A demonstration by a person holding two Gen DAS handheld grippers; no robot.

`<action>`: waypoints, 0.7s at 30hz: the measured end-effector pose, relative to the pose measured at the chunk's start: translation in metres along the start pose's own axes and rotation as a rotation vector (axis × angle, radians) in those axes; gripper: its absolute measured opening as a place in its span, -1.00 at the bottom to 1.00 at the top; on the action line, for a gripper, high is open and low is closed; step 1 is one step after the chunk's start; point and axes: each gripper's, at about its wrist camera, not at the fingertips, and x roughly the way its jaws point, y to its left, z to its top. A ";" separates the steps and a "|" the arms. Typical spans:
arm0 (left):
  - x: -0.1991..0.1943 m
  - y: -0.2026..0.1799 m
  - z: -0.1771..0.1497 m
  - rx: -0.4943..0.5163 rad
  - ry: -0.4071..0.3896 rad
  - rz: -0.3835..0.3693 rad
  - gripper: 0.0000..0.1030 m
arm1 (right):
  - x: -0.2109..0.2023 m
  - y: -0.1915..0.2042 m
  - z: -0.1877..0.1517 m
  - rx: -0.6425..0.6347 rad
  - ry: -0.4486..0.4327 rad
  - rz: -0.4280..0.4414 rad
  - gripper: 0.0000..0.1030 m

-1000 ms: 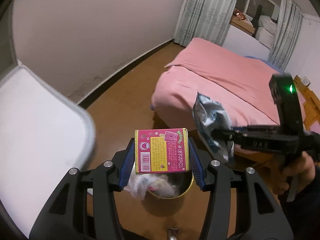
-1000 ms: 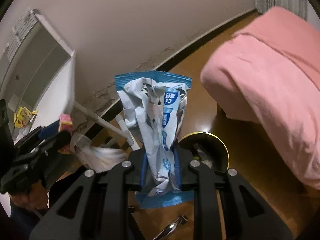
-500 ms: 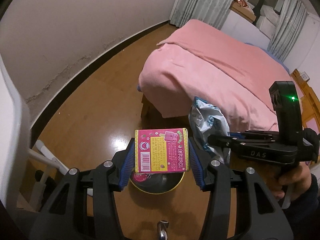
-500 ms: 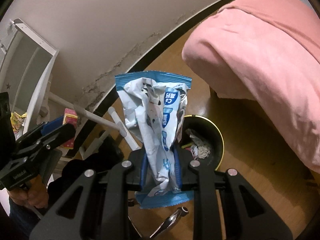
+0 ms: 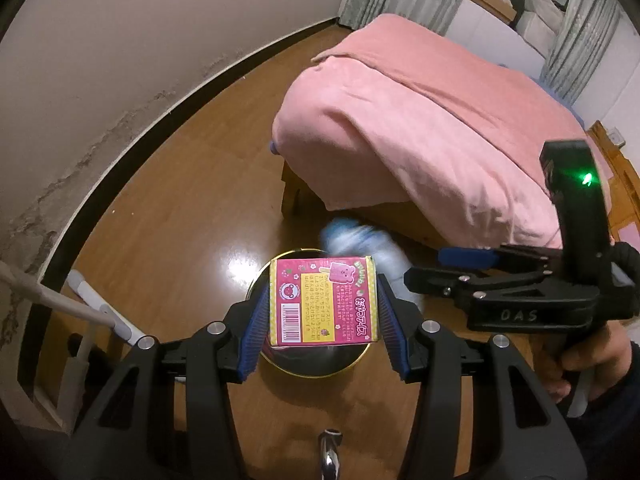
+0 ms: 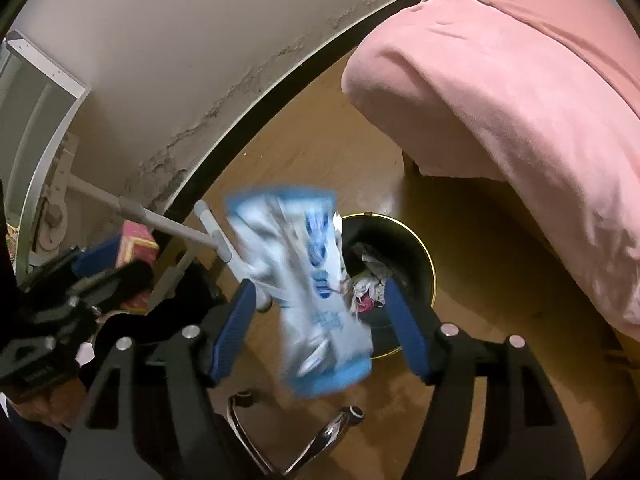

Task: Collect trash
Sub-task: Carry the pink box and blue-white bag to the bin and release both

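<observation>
Here the left gripper [image 5: 323, 320] clamps the upright pink box [image 5: 323, 300]; the right gripper's [image 6: 320, 322] jaws gape around the blurred, upright wrapper [image 6: 308, 292].

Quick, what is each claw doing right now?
Left gripper: closed on the pink box.
Right gripper: open, the blue wrapper blurred and loose between its fingers, over the bin.

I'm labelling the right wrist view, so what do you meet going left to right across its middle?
Left gripper shut on the pink box → blurred blue-and-white wrapper falling between the right gripper's open jaws → trash can → pink bedspread.
</observation>
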 end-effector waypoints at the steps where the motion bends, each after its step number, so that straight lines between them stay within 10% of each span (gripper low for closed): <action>1: 0.004 -0.001 -0.001 0.003 0.007 -0.001 -0.04 | -0.001 -0.002 0.001 0.009 -0.006 -0.005 0.26; 13: 0.048 -0.027 -0.005 0.051 0.085 -0.042 -0.01 | -0.039 -0.026 0.010 0.087 -0.115 -0.040 0.36; 16: 0.048 -0.032 -0.005 0.066 0.083 -0.016 0.66 | -0.047 -0.026 0.010 0.091 -0.132 -0.041 0.39; 21: 0.033 -0.034 -0.001 0.062 0.054 -0.003 0.69 | -0.054 -0.018 0.012 0.079 -0.148 -0.046 0.40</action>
